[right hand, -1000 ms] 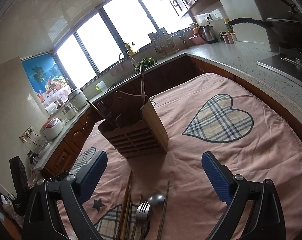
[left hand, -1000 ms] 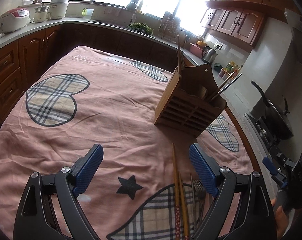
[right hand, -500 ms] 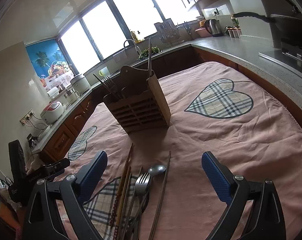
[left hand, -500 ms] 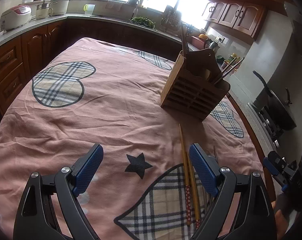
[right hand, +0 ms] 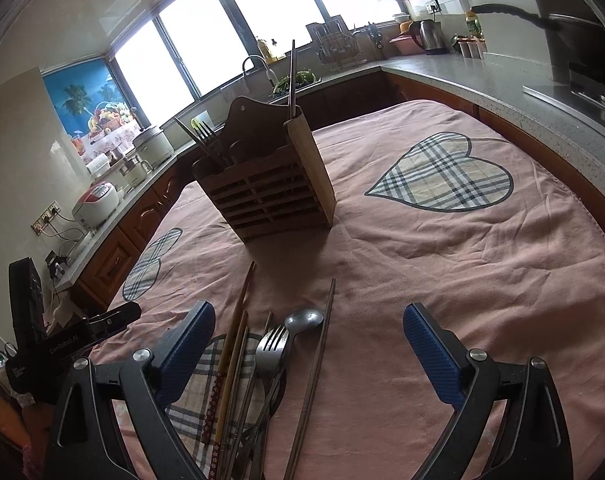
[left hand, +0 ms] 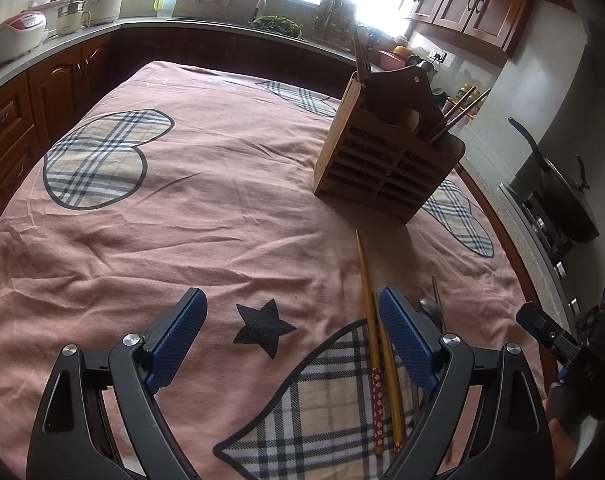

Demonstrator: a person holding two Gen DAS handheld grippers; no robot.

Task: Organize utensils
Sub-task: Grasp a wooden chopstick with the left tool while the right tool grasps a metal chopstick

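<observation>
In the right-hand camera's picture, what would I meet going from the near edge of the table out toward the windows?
Fork → spoon bowl just beyond its tines → wooden utensil holder standing on the pink cloth → counter with the sink tap → windows.

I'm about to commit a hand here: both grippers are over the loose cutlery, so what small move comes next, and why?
Probably lower the right gripper onto the fork and close. Its fingers are open and empty, and the fork lies between them beside the spoon on the cloth, short of the wooden utensil holder. The left gripper is also open and empty.
</observation>
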